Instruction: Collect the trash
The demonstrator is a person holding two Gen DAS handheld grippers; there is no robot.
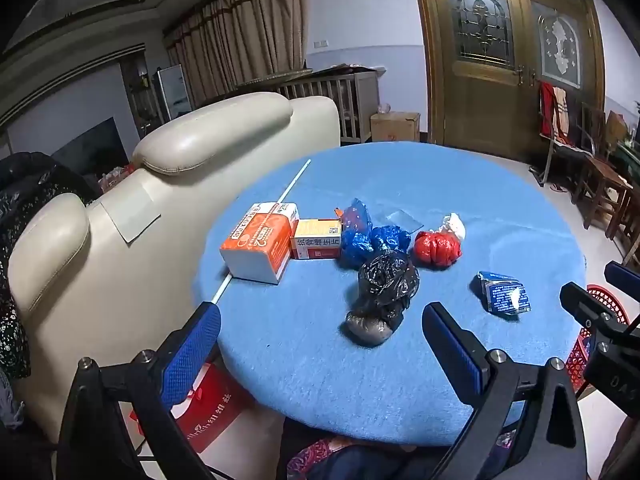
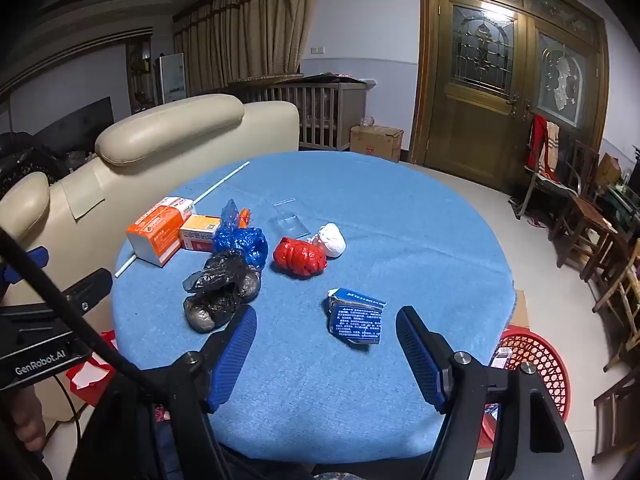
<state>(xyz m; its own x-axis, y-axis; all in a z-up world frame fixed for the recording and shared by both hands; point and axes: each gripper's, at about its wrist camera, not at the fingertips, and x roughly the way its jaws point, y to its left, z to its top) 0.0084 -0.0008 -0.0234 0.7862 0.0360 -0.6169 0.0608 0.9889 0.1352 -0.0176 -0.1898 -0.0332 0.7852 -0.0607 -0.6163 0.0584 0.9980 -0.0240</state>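
Trash is seen scattered on a round worktop (image 2: 400, 216) covered in blue cloth. A crushed blue carton (image 2: 355, 317) lies nearest the right tongs (image 2: 326, 354), just ahead of the gap between their blue pads, untouched. Beyond it a red bag (image 2: 300, 257) is balled up, with a white wad (image 2: 334, 240) touching its far right side. To the left a black bag (image 2: 220, 290) is crumpled, and a blue bag (image 2: 242, 240) sits against its far side. Further left a small yellow box (image 2: 199, 233) is set beside an orange box (image 2: 158, 232), which lies over a thin white stick (image 2: 224, 180). A clear plastic sheet (image 2: 290, 220) lies flat behind the red bag. The right tongs are held wide, nothing between them. The left tongs (image 1: 320, 332) are also spread wide and empty, hovering over the near edge with the black bag (image 1: 384, 292) just ahead of them. A red basket (image 2: 532, 364) is seen on the floor beside the worktop at right, and a cream sofa (image 1: 120, 208) stands at left. A wooden door (image 2: 500, 92) is seen in the far wall.
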